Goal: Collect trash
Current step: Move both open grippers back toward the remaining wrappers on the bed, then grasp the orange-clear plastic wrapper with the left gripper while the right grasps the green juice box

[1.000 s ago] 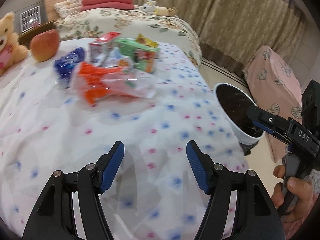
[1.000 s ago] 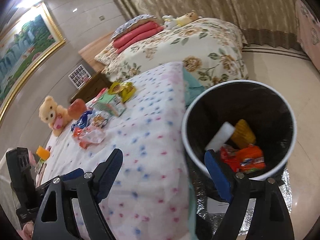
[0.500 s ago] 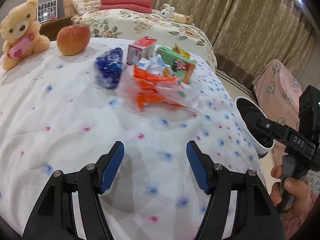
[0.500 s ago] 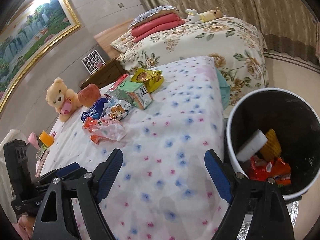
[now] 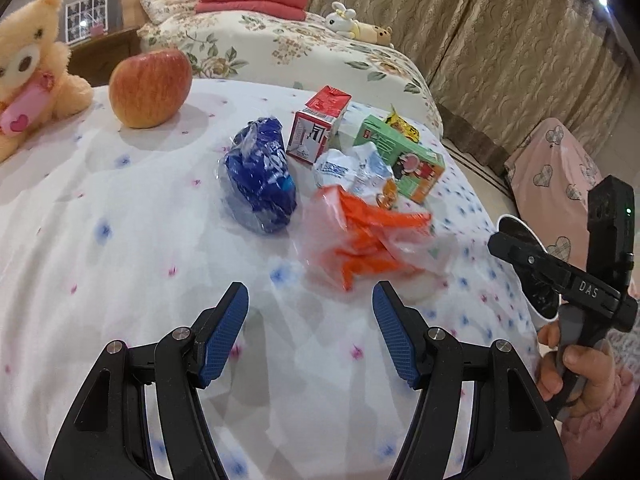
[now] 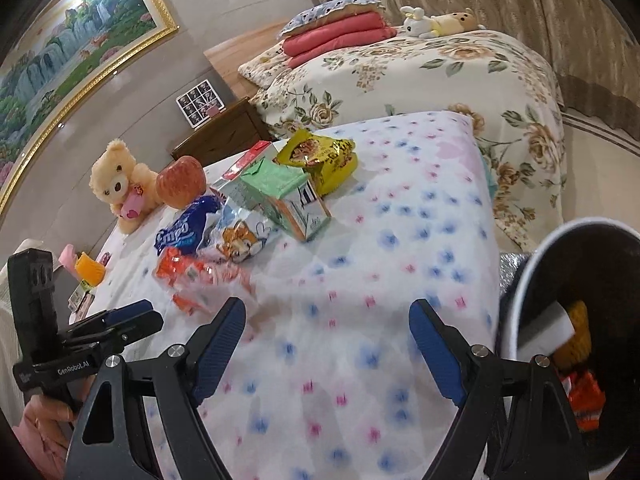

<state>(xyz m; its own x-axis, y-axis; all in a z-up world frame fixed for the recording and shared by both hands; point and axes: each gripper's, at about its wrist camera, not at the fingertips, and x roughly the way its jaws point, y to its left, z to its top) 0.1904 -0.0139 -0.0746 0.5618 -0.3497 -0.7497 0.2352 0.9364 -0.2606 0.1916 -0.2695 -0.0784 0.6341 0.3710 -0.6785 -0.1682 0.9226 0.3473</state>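
A heap of trash lies on the dotted white bedspread [image 5: 120, 264]: an orange-and-clear wrapper [image 5: 372, 240] [image 6: 192, 272], a blue bag [image 5: 260, 180] [image 6: 184, 232], a crumpled white wrapper [image 5: 352, 168], a red-and-white carton [image 5: 318, 124], a green carton [image 5: 404, 156] [image 6: 280, 192] and a yellow snack bag [image 6: 320, 156]. My left gripper [image 5: 310, 332] is open and empty, just short of the orange wrapper. My right gripper [image 6: 326, 344] is open and empty over bare bedspread. The black-lined bin [image 6: 580, 272] holds earlier trash at the right edge.
An apple [image 5: 150, 86] and a teddy bear [image 5: 28, 68] sit on the bedspread's far left. A second bed with floral cover [image 6: 440, 76] stands behind. A pink covered seat [image 5: 560, 168] is on the right. A hand [image 5: 576, 376] holds the right gripper's handle.
Both grippers have moved leftward over the bedspread, away from the bin and toward the trash heap. The heap now looks larger and nearer; the bin has slid to the right edge.
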